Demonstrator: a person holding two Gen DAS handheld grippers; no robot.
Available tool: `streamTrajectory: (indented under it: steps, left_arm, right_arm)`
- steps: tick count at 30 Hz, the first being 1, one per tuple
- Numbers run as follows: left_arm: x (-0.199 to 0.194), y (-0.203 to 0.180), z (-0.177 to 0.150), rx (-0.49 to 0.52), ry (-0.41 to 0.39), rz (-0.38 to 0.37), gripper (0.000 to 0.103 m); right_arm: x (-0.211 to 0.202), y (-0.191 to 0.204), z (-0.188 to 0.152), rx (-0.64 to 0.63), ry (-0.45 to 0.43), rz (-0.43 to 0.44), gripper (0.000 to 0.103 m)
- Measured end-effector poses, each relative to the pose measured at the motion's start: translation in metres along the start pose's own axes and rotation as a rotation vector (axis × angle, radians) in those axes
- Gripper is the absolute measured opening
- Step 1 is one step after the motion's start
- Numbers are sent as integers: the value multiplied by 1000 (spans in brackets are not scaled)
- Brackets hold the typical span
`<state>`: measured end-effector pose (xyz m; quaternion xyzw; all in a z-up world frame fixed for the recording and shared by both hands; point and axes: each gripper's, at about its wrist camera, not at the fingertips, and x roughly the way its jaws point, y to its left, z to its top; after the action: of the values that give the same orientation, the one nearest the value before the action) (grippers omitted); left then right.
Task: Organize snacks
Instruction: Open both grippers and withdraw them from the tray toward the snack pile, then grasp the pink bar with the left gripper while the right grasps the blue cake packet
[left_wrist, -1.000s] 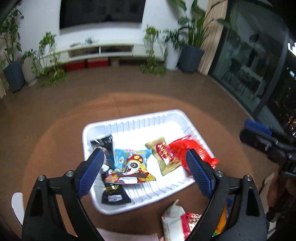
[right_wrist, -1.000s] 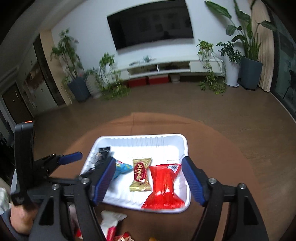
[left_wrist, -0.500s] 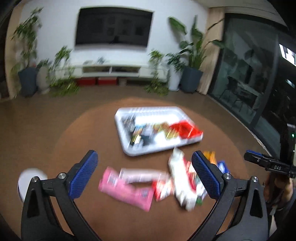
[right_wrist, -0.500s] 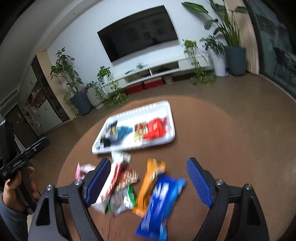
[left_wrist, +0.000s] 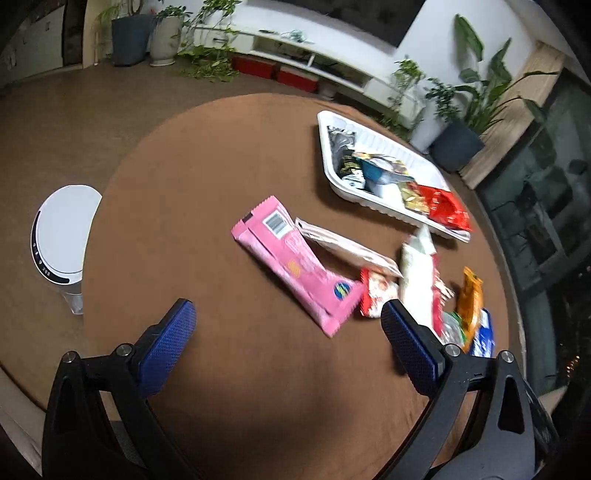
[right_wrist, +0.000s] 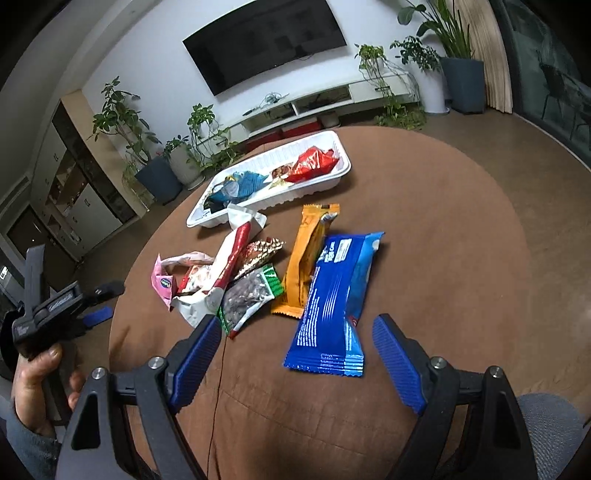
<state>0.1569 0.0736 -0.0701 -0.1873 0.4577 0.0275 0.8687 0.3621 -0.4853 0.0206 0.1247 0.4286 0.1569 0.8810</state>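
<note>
A white tray (left_wrist: 325, 147) (right_wrist: 332, 181) at the far side of the round brown table holds several snack packets, a red one (right_wrist: 312, 164) among them. Loose packets lie nearer: a pink one (left_wrist: 295, 266), a white one (left_wrist: 417, 280), an orange one (right_wrist: 308, 258) and a blue one (right_wrist: 334, 299). My left gripper (left_wrist: 286, 317) hangs open over bare table, just short of the pink packet's near end. My right gripper (right_wrist: 297, 326) is open above the blue packet's near end, pads not touching it. In the right wrist view a hand (right_wrist: 33, 373) holds the left gripper (right_wrist: 74, 299).
A white round-topped bin (left_wrist: 62, 236) stands on the floor beside the table's left edge. A green-edged packet (right_wrist: 247, 299) and a gold one (right_wrist: 260, 251) lie in the loose pile. Potted plants and a low TV cabinet line the far wall.
Both grippers have drawn back from over the tray to the near side of the table and sunk lower. The loose pile has come into view. The left gripper has rolled.
</note>
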Motion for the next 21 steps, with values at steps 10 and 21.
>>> streamTrajectory:
  steps: [10,21]
  left_arm:
    - [69,-19,37,6,87,77,93]
    - [62,-5,36,127,116,97,66]
  right_arm:
    - [1,-4,-2,6,1,9,86]
    - [2,-6,-2,-8,8,-9,86]
